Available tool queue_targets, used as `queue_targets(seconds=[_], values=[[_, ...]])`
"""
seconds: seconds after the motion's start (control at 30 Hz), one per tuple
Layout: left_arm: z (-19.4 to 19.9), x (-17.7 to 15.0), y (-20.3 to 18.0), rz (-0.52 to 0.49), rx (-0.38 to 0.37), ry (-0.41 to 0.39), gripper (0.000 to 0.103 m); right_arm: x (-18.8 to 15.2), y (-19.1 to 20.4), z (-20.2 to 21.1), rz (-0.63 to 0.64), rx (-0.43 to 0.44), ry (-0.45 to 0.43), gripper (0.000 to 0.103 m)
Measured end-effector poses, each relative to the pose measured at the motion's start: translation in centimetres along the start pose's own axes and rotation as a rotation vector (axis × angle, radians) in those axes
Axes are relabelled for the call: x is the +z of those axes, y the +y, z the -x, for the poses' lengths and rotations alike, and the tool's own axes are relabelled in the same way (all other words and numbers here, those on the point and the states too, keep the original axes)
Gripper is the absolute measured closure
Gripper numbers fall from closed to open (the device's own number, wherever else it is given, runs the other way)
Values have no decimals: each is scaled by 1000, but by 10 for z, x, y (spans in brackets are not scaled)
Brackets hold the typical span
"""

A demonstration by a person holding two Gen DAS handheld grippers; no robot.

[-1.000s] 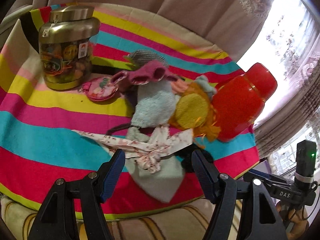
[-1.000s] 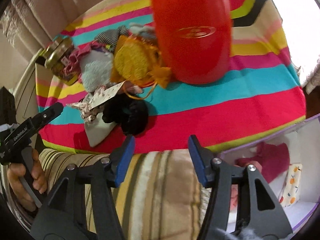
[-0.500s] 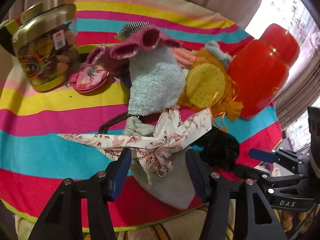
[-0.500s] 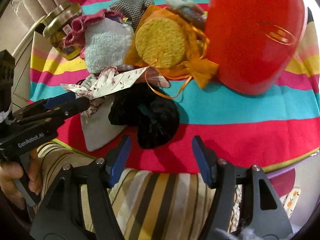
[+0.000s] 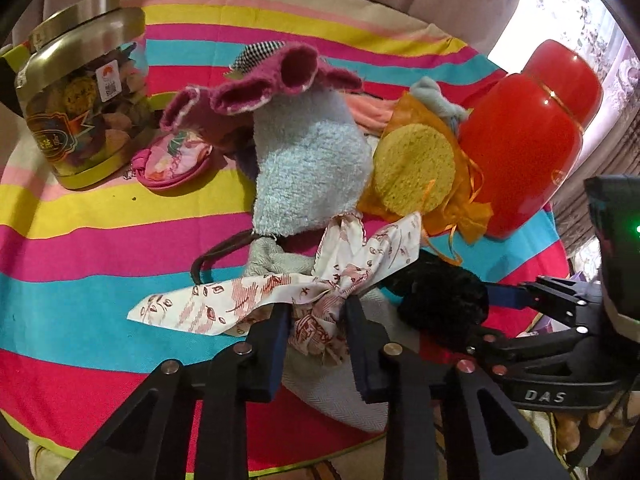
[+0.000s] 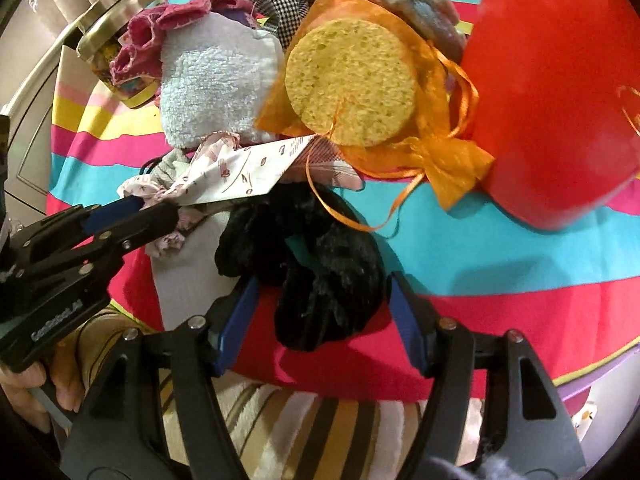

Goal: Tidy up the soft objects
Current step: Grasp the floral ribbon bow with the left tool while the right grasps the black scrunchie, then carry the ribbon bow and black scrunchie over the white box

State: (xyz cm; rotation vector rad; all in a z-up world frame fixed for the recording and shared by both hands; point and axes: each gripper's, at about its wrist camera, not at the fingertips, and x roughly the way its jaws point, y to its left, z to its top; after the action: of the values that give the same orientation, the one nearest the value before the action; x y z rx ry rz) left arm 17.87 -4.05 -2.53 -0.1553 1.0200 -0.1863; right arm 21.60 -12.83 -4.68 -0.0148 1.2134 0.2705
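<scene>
A white scarf with a red print [image 5: 248,296] lies knotted at the near edge of the pile, on top of a grey cloth [image 5: 332,392]. My left gripper [image 5: 316,320] is closing on the scarf's knot, and the fabric fills the gap between its pads. In the right wrist view the same gripper [image 6: 160,210] pinches the scarf [image 6: 240,172] from the left. My right gripper [image 6: 320,312] stands open around a black fluffy scrunchie [image 6: 320,276], pads apart from it. The left wrist view shows that scrunchie [image 5: 436,288] to the right of the knot.
Behind lie a light blue fluffy sock [image 5: 308,168], a yellow sponge in an orange mesh bag [image 5: 416,168] and a pink pouch [image 5: 172,160]. A red canister [image 5: 524,144] stands right, a gold-lidded jar [image 5: 80,104] left, on a striped cloth [image 5: 80,264]. A white box [image 6: 600,392] sits below the edge.
Both grippers came down and forward to the pile. The left jaws narrowed around the scarf's knot. The right jaws moved from off the table's edge to either side of the black scrunchie.
</scene>
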Motion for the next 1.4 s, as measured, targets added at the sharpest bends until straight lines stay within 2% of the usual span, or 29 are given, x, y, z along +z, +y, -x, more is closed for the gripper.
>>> queue_targets(seconds=[0.27, 0.43, 0.53, 0.6, 0.97, 1.2, 1.4], values=[[19, -7, 8, 27, -18, -86, 76, 19, 4, -10, 11, 23, -13, 35], [28, -6, 11, 49, -23, -121, 76, 20, 11, -12, 24, 26, -25, 66], [30, -3, 9, 48, -22, -137, 76, 15, 12, -10, 26, 31, -37, 76], [33, -4, 7, 43, -20, -152, 76, 6, 11, -2, 26, 23, -61, 79], [61, -9, -13, 2, -1, -232, 76, -21, -1, 49, -15, 1, -169, 81], [73, -13, -35, -31, -23, -245, 76, -52, -33, 83, -93, -10, -211, 81], [83, -17, -62, -76, -66, -250, 76, -81, -77, 118, -172, -39, -244, 81]])
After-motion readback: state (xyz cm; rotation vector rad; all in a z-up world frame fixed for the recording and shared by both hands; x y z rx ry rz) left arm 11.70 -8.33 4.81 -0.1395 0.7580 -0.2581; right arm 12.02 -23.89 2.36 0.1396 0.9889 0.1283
